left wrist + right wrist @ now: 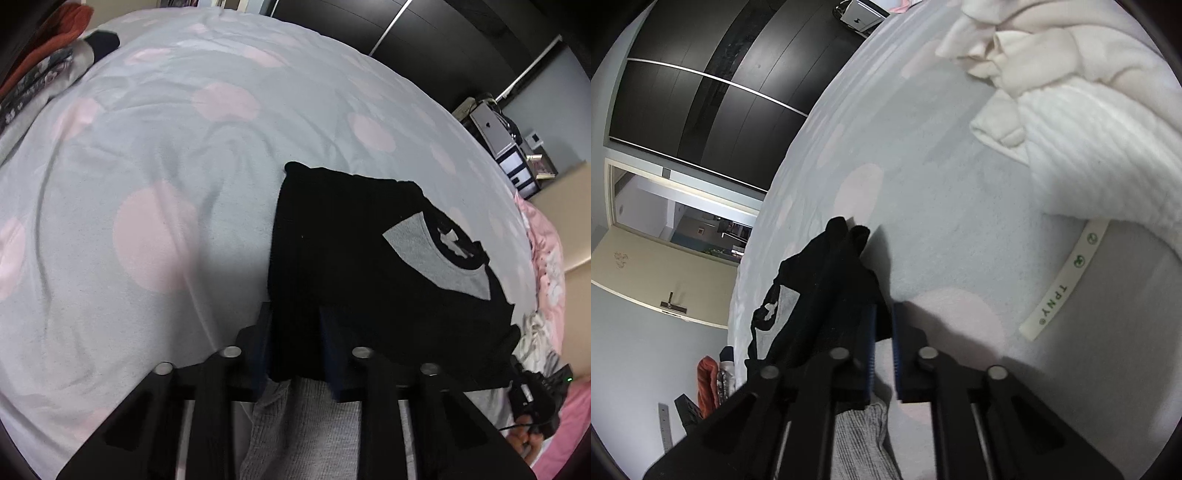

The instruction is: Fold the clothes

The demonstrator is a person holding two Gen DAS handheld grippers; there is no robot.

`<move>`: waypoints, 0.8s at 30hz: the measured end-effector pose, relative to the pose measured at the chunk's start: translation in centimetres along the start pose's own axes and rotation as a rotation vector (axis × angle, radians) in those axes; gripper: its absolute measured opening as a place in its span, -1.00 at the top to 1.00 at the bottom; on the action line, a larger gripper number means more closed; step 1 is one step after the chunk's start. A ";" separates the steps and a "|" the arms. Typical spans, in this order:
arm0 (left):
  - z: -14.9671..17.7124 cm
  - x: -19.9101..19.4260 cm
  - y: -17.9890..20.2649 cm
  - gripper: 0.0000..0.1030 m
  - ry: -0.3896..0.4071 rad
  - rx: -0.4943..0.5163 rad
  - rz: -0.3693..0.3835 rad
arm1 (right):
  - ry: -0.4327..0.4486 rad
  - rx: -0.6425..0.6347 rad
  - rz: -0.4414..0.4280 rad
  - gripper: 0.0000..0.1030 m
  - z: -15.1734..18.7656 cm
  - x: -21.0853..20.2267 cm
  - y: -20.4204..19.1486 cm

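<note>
A black garment [351, 251] with a grey panel and a black-and-white neck trim lies on the grey bed sheet with pink dots [166, 166], right of centre in the left wrist view. My left gripper [293, 314] is shut on its near edge, with black fabric bunched between the fingers. In the right wrist view the same black garment [827, 280] rises in a fold to the left. My right gripper [884, 314] is shut on its edge, the blue pads [894, 332] pinching a bit of black cloth. Grey knit fabric [857, 439] shows beneath both grippers.
A white ribbed garment [1100, 158] and crumpled cream clothes [1015, 40] lie on the bed at the upper right, with a white printed strap [1067, 280]. Red and floral clothes [48, 62] sit at the far left. Pink bedding [550, 258] borders the right; a dark wardrobe [701, 96] stands beyond.
</note>
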State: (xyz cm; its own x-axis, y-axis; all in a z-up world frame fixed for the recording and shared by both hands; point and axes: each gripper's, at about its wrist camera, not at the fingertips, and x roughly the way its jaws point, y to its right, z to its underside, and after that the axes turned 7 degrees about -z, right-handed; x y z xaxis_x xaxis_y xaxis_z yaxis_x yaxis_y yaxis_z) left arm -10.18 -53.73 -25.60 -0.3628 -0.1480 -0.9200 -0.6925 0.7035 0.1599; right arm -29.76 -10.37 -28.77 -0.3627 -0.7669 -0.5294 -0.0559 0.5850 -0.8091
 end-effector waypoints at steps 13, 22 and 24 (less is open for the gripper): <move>-0.6 0.0 -1.6 0.83 0.065 0.028 -0.077 | 0.009 0.006 0.016 0.86 -0.5 -2.8 -0.8; -0.5 0.0 -2.0 0.75 0.058 0.022 -0.069 | -0.082 -0.030 -0.037 0.39 0.5 -0.1 -1.2; -0.5 0.0 -1.8 0.75 0.059 0.029 -0.074 | -0.064 -0.065 -0.019 0.78 0.8 -0.2 -1.5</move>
State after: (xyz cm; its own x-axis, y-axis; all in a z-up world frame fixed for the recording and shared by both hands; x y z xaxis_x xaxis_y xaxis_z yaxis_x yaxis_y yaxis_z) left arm -9.21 -55.36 -25.71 -0.3484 -0.2403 -0.9060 -0.7007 0.7087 0.0816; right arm -28.84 -11.26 -27.66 -0.3013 -0.7919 -0.5311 -0.1235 0.5847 -0.8018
